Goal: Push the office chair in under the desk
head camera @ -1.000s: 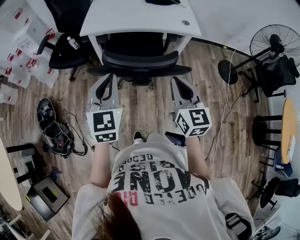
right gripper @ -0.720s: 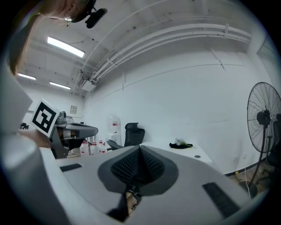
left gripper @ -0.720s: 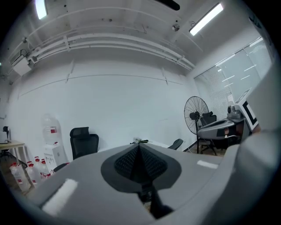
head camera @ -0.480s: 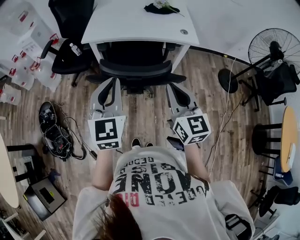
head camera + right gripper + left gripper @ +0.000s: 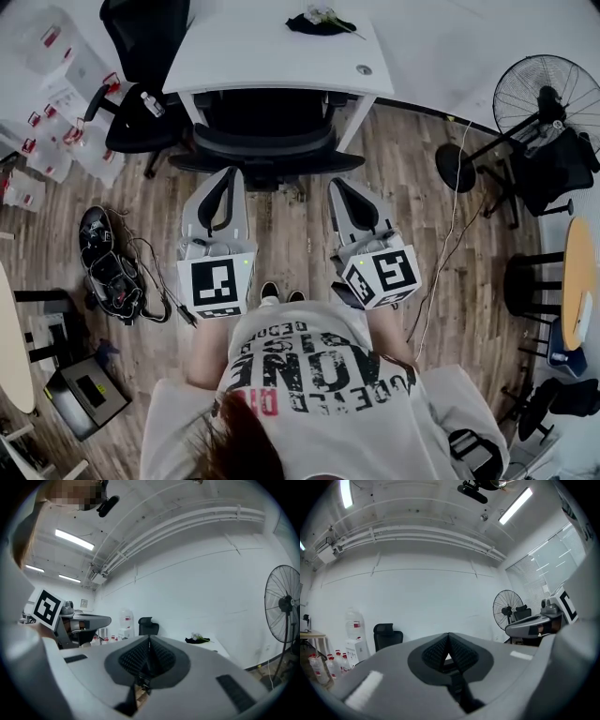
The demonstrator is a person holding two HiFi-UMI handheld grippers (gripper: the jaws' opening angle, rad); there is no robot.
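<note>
At twelve o'clock the office chair point(image 5: 267, 141) seems fully under the tabletop point(image 5: 272, 47); left gripper point(image 5: 228, 174) and right gripper point(image 5: 338, 184) jaws closed, empty.

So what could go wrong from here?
The office chair sits with its backrest out past the desk edge and its armrests near the desk legs; a further push may jam one. The left tool and right tool are shut and clear of the chair; their narrow tips could slip off the curved backrest. Cables on the floor to the person's left: trip hazard.
</note>
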